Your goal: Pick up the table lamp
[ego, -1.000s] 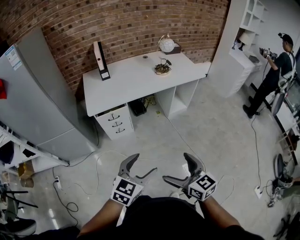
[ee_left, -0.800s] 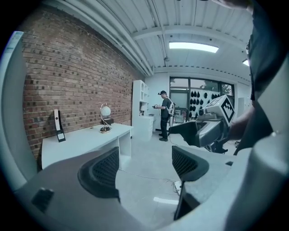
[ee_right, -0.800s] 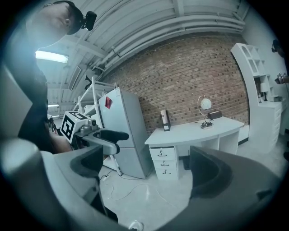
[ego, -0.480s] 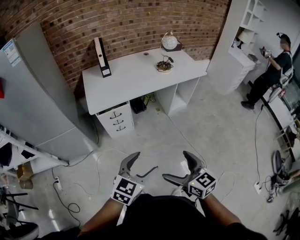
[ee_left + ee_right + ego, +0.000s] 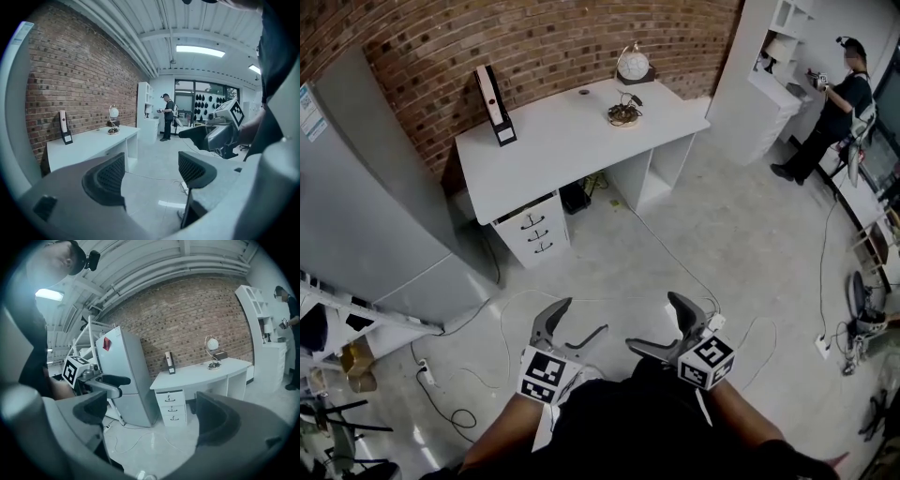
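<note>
Standing well back from the desk, both grippers empty

The white desk (image 5: 562,141) is set against the brick wall (image 5: 544,37). The table lamp (image 5: 632,67) stands at the desk's back right corner, close to the wall. It has a round white globe on a thin curved metal arm. A small dark tangle (image 5: 623,114) lies on the desktop just in front of the lamp, and I cannot tell whether it belongs to the lamp. An upright file holder (image 5: 493,105) stands at the desk's back left. A drawer unit (image 5: 531,235) sits under the desk's left end.

A grey refrigerator (image 5: 366,216) stands left of the desk and a white shelf unit (image 5: 759,75) right of it, with a person (image 5: 836,98) beyond the shelves. Bare floor lies in front of the desk, crossed by a thin cable (image 5: 667,267) running out from under it.

The left gripper (image 5: 581,319) and the right gripper (image 5: 653,321) are held low, well apart from the desk and near each other. Each has its jaws spread wide with nothing between them.

The head view shows the desktop from above. Only the right gripper view shows the lamp side-on, its arm arching over the globe. In the left gripper view the lamp is small and far off, and the person is seen standing past the desk's end.
</note>
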Available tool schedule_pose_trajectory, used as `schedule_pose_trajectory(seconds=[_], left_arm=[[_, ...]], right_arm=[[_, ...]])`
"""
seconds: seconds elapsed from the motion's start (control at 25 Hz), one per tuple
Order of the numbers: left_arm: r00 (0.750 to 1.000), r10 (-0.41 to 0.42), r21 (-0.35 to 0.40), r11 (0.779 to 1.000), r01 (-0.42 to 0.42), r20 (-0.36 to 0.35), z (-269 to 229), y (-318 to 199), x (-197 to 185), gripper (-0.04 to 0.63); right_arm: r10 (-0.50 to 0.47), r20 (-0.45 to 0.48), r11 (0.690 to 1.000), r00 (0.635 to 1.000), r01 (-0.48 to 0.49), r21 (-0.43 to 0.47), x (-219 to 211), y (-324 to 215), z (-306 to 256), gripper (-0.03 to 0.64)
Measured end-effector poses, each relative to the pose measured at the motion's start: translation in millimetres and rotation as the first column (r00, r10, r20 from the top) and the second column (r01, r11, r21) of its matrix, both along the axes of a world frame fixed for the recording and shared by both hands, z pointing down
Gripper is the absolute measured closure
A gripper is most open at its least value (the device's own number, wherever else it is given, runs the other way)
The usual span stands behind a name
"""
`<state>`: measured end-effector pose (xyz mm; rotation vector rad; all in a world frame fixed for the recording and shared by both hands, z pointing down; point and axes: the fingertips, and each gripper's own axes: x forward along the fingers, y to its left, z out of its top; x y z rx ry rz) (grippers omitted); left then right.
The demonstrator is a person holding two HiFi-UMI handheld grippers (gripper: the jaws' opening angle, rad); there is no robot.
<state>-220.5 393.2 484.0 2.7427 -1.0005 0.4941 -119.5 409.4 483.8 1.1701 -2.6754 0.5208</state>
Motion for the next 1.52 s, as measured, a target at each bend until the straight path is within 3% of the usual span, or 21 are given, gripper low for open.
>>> schedule_pose_trajectory(seconds=[0.4,0.72,1.12,1.52], left_arm=[[1.000,0.025,-0.029,0.999,-0.025,-0.007,11.1,-18.6,11.3,0.241],[1.000,0.017,-0.028,0.999,-0.017,0.013,10.4,-82.5,47.2,0.241],[1.000,-0.004,0.045,0.999,0.003,0.020,-18.6,-217.2,121.8,0.241],[0.999,0.040,0.008,0.999,-0.040,0.017,-7.2,-268.0,202.4,0.241]], right_arm=[[0.026,0.006,1.000,1.000,-0.026,-0.013,5.8,-22.9,6.1,0.023],[0.028,0.035,1.000,0.999,-0.028,-0.009,42.6,-93.7,7.1,0.023],[0.012,0.066,0.998,0.998,-0.017,0.062,116.0,-224.2,-18.2,0.025],[-0.002,0.076,1.000,0.997,0.000,0.027,174.9,-274.9,-3.5,0.026]])
